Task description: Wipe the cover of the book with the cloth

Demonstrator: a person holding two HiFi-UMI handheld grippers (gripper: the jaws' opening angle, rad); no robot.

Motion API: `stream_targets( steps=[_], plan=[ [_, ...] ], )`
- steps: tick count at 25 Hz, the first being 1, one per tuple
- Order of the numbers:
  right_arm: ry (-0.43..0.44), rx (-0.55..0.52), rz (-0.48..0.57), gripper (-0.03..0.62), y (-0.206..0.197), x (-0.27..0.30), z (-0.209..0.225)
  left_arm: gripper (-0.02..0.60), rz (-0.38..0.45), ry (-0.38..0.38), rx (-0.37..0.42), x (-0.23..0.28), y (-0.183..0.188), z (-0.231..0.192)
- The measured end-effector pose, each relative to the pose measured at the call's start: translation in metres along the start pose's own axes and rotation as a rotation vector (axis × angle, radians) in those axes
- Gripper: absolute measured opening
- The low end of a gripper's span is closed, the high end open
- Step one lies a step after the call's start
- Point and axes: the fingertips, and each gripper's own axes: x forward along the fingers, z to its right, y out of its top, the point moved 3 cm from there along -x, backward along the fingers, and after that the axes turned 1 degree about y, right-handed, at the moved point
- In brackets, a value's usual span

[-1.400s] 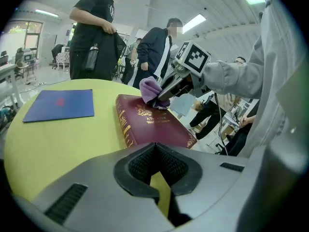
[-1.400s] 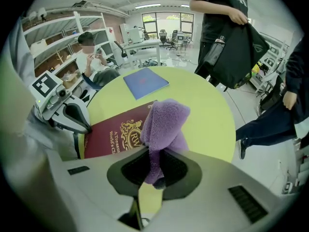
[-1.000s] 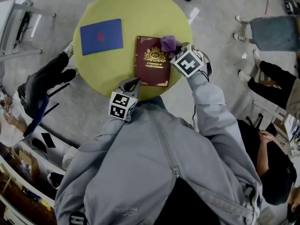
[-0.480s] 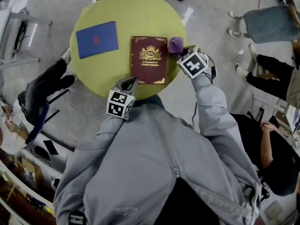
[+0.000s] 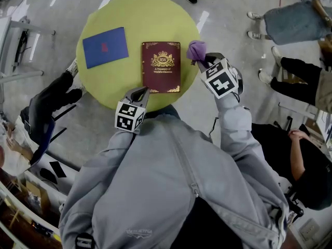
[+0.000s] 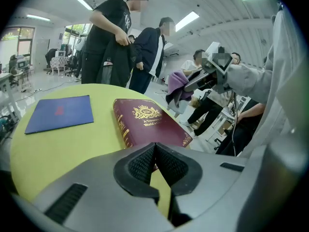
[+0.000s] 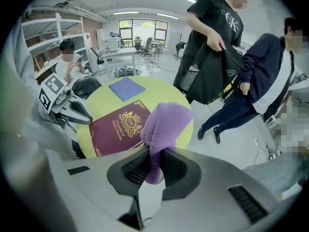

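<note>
Grips a purple cloth (image 7: 163, 122) between the jaws of the right gripper (image 7: 152, 164), clamped tight on its lower fold, with the bulk of the fabric bunched above the tips. Holds that cloth lifted off the round yellow-green table (image 5: 104, 84), at the table's right edge, just beside the far right corner of the book (image 5: 161, 66) and apart from its cover. Shows the book lying flat and shut, maroon with a gold crest and gold corner ornaments facing up, spine to the left, set right of the table's middle and reaching close to the near edge. Places the left gripper (image 5: 141, 93) at the near edge, jaws pressed together with nothing between them, tips just beside the book's near left corner; cannot tell whether touching it. Leaves a blue folder (image 5: 105, 47) flat toward the left edge, well apart from the book. Includes people standing beyond the far edge and others seated around the room.
</note>
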Motion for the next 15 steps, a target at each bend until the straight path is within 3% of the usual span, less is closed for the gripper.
stream_targets(
  steps=[8,15],
  plan=[
    [0.002,-0.098,0.072,0.067,0.040,-0.021,-0.028,0.018,-0.016,-0.005,-0.004,0.001,-0.006,-0.002],
    [0.094,-0.241,0.106,0.067,0.080,-0.007,-0.076,0.018,-0.017,-0.015,-0.021,0.005,-0.012,-0.003]
  ],
)
